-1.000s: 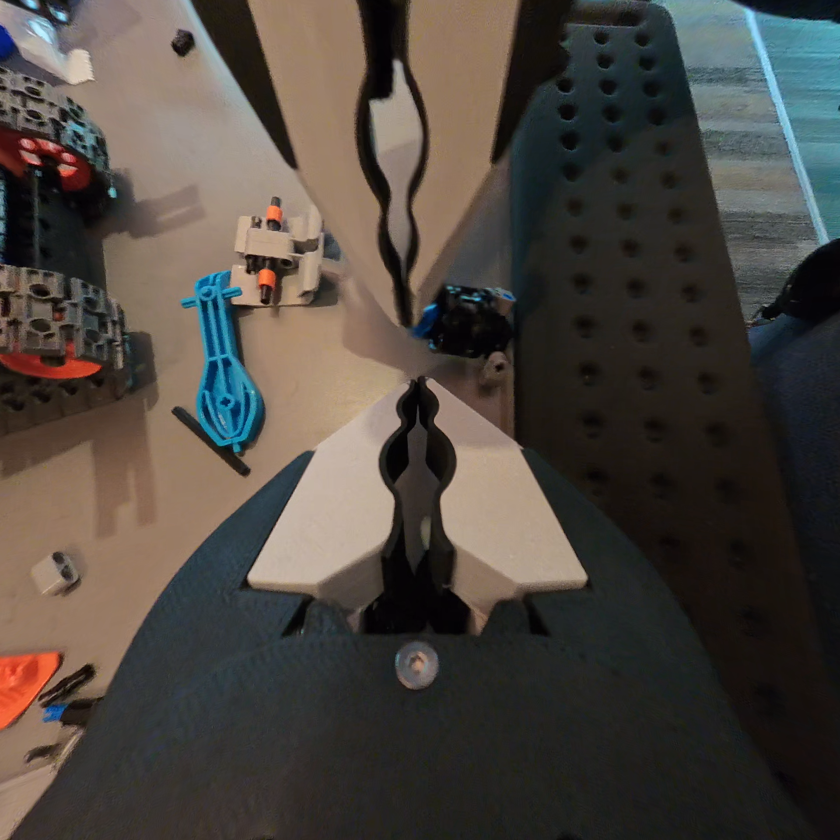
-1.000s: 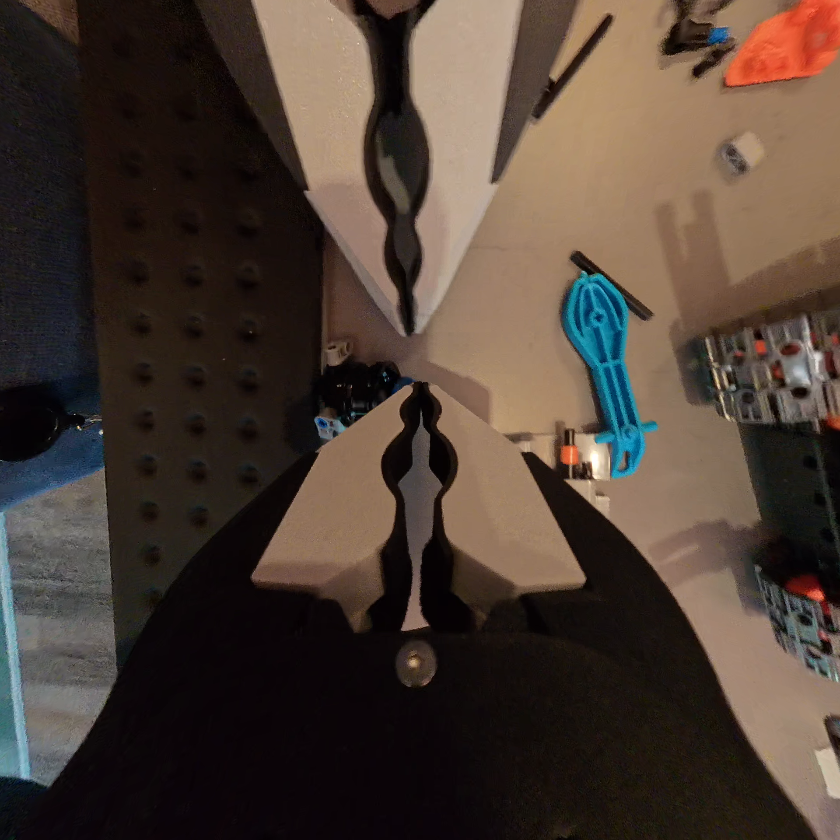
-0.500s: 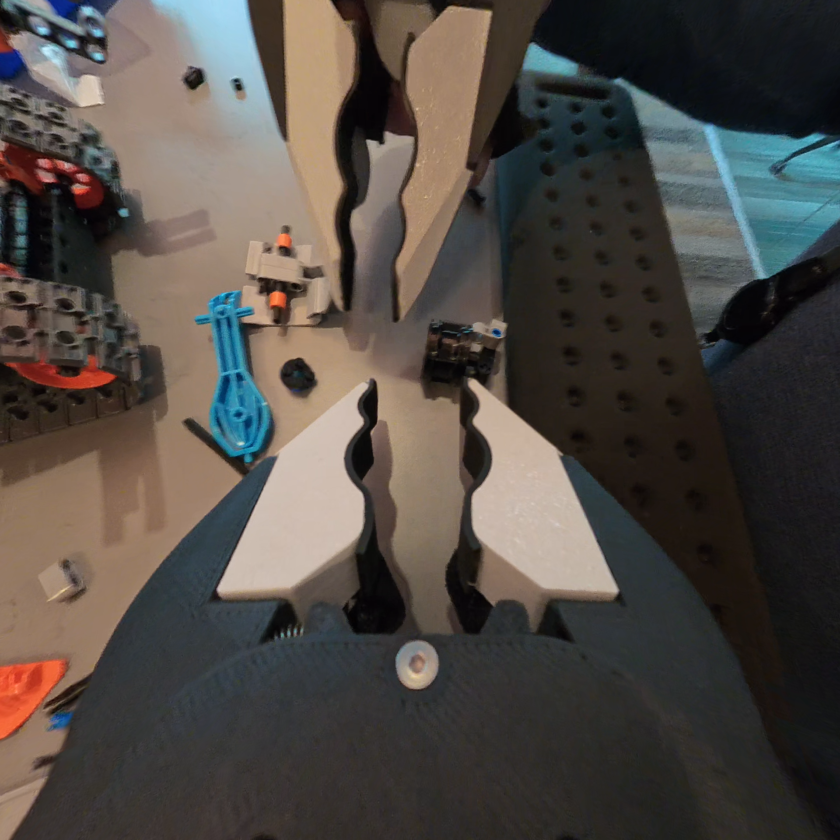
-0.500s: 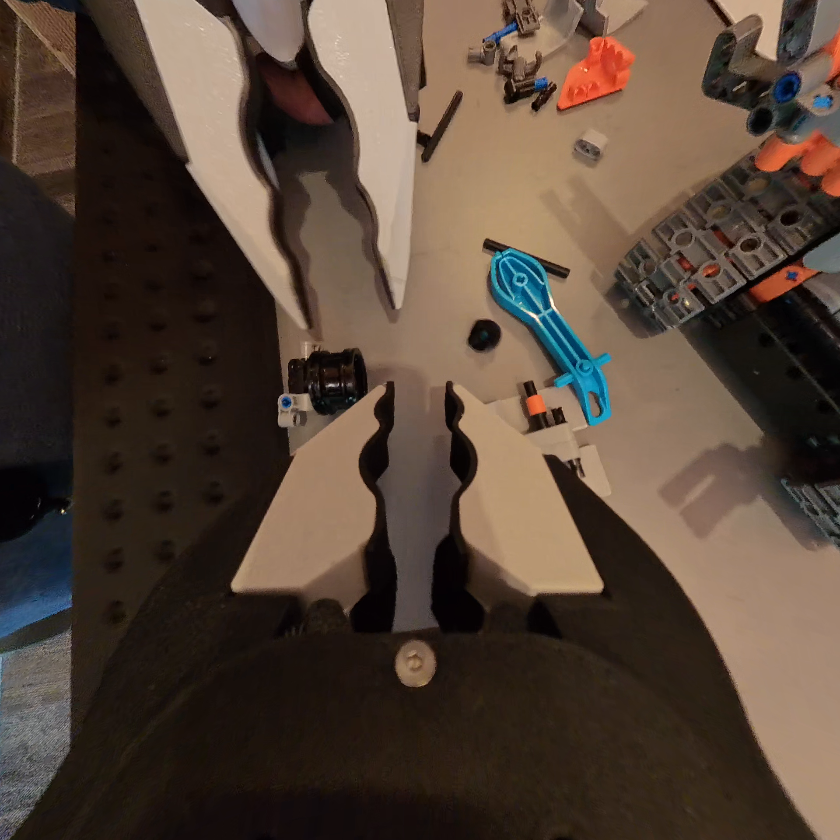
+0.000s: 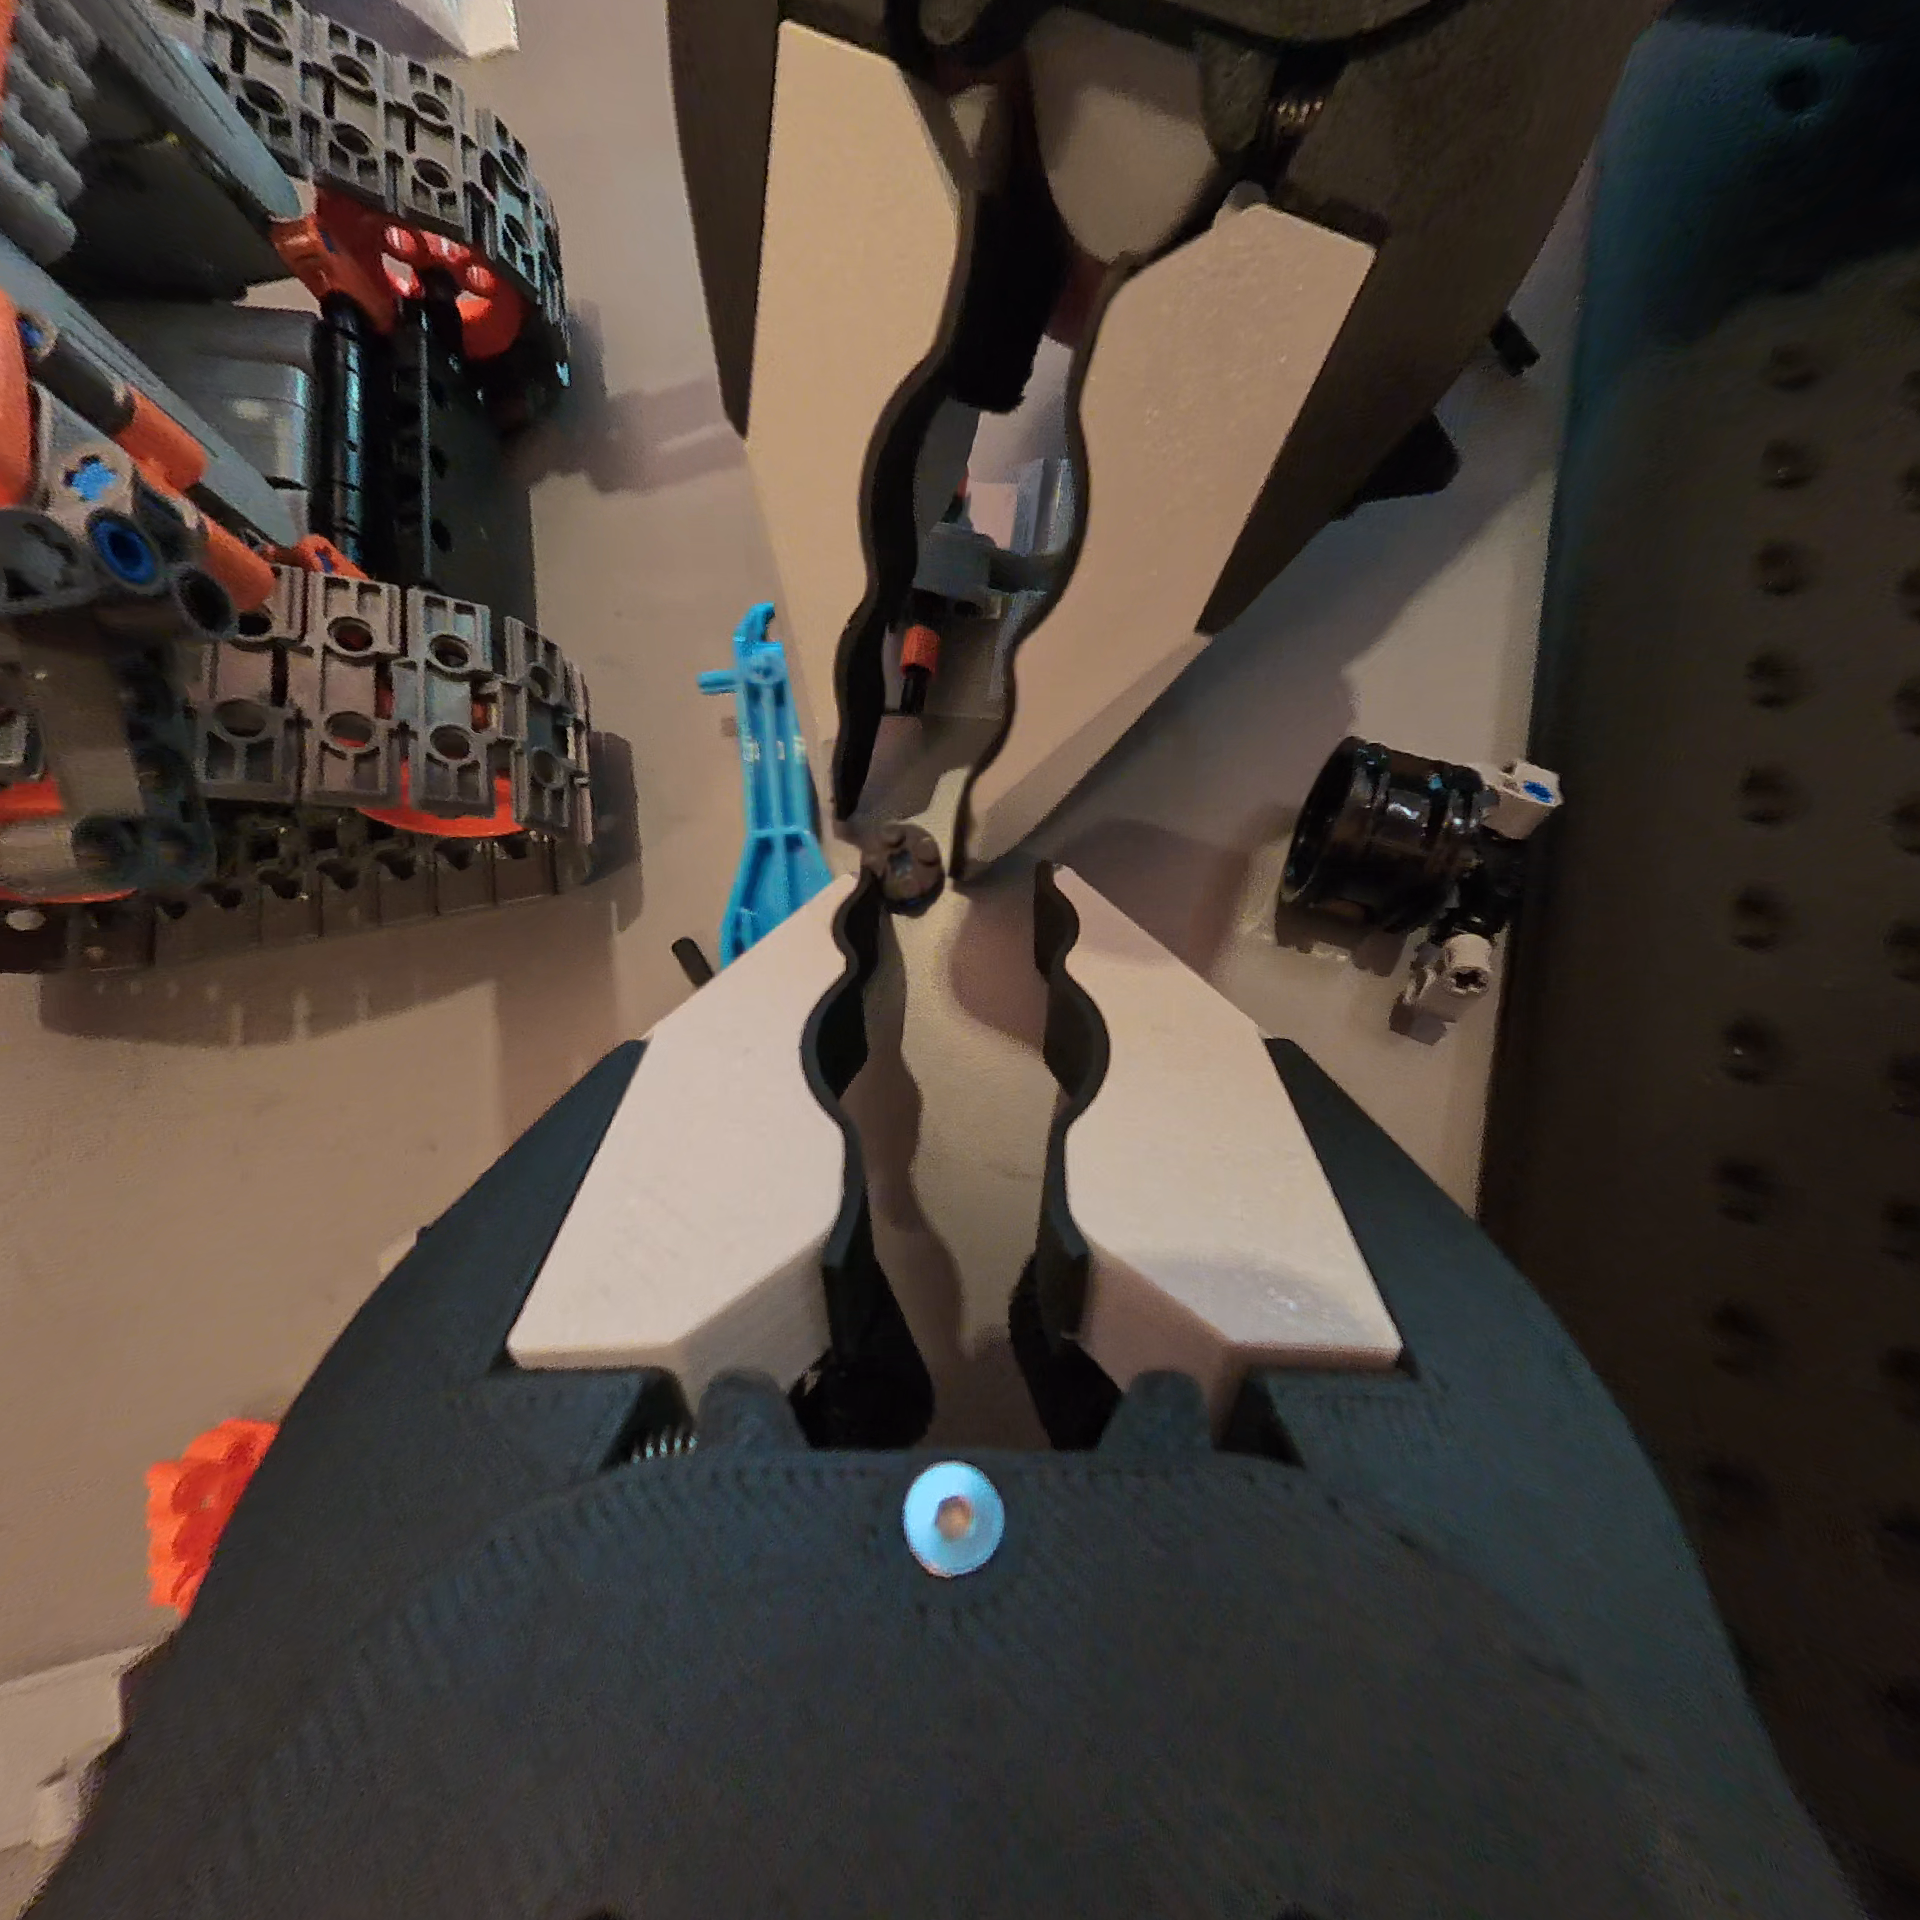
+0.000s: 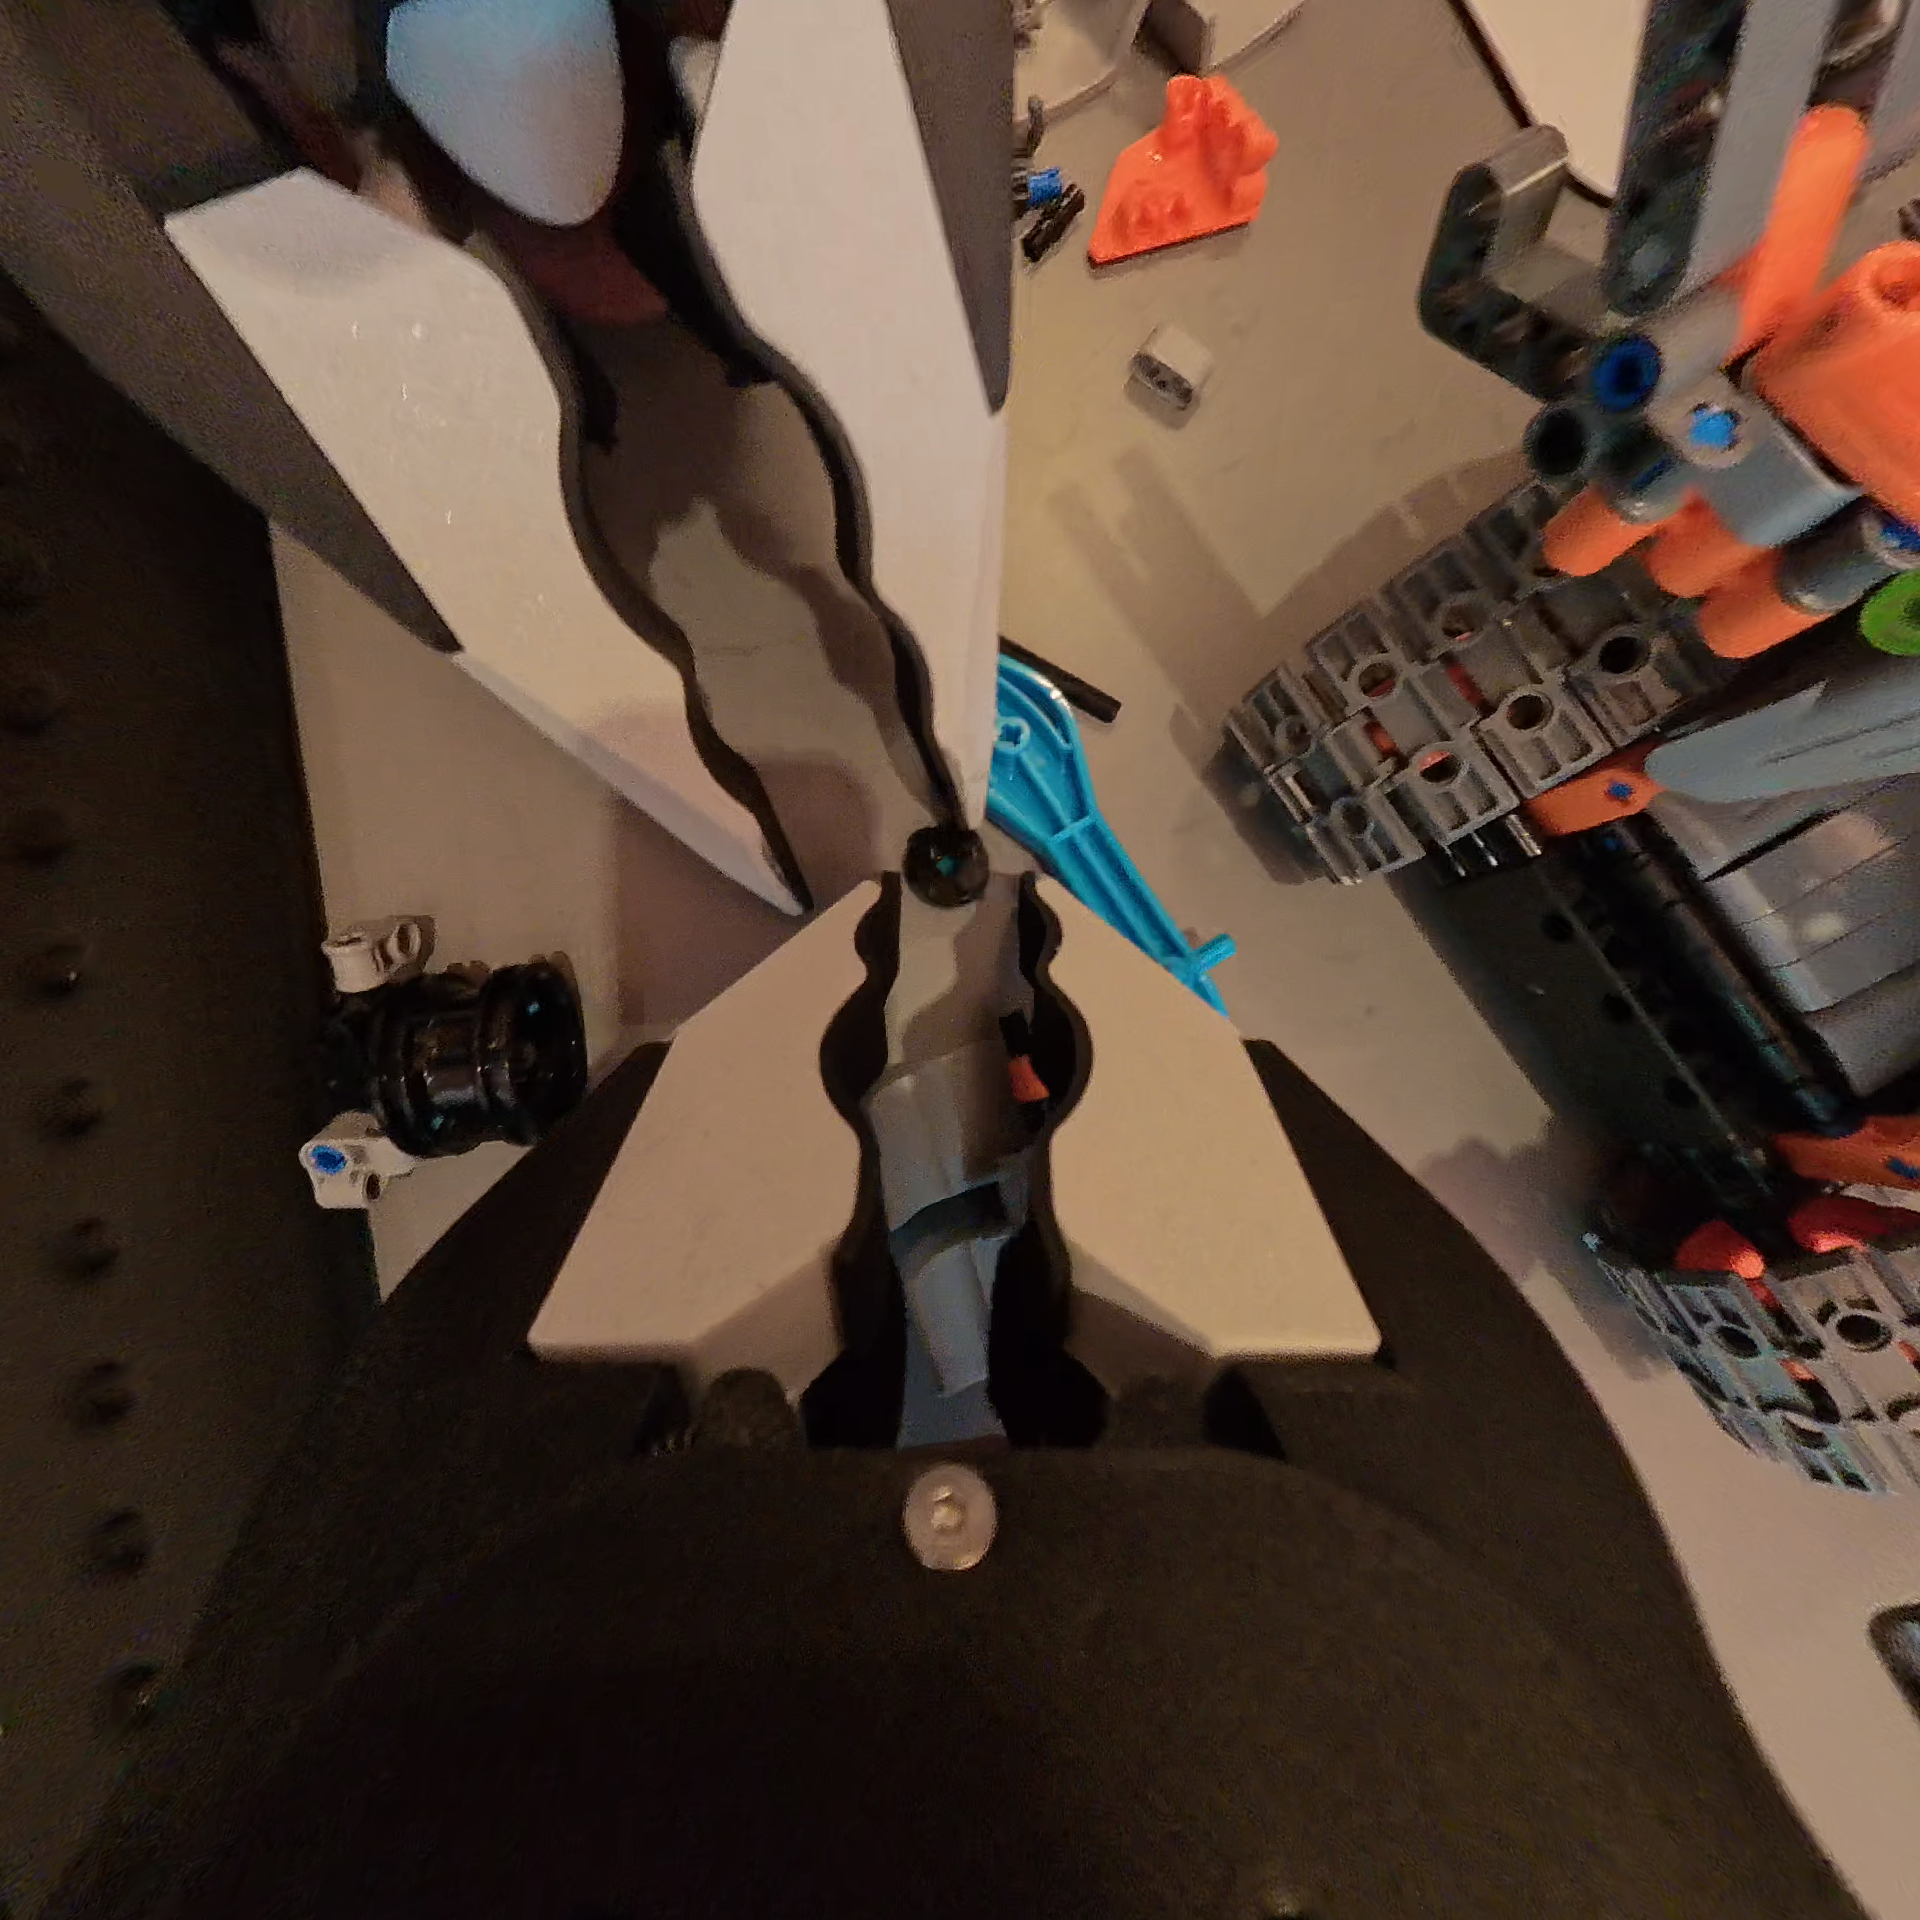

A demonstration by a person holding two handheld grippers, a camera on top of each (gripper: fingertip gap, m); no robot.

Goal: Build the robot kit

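Left tongs (image 5: 951, 883) open at a medium gap, nothing between the fingers. Right tongs (image 6: 956, 883) narrower but not closed, tips on either side of a small black round piece (image 6: 943, 862). Cannot tell whether the tips touch the piece. Both tongs point at each other, tips nearly meeting over the piece.

Small black round piece sits on the table (image 6: 1195, 520), at the tip of one left finger and between the right tips. It has a bluish spot in its centre.

Blue lever-shaped piece (image 5: 764, 790) lies flat just beside the black piece, partly hidden by both tongs. A thin black rod (image 6: 1081, 698) lies at its rounded end.

Grey block with an orange pin (image 6: 935, 1143) lies on the table under the right tongs, seen through their gap.

Black wheel hub with small grey connectors (image 5: 1392, 842) lies on its side near the table edge, next to a dark perforated mat (image 5: 1766, 935).

Tracked vehicle model (image 5: 364, 727), with grey treads and orange and black parts, stands on the far side of the blue piece, well apart from the tongs.

Orange wedge piece (image 6: 1184, 177) and a small grey connector (image 6: 1169, 369) lie farther off. Small black and blue bits are beside the wedge, too blurred to identify.
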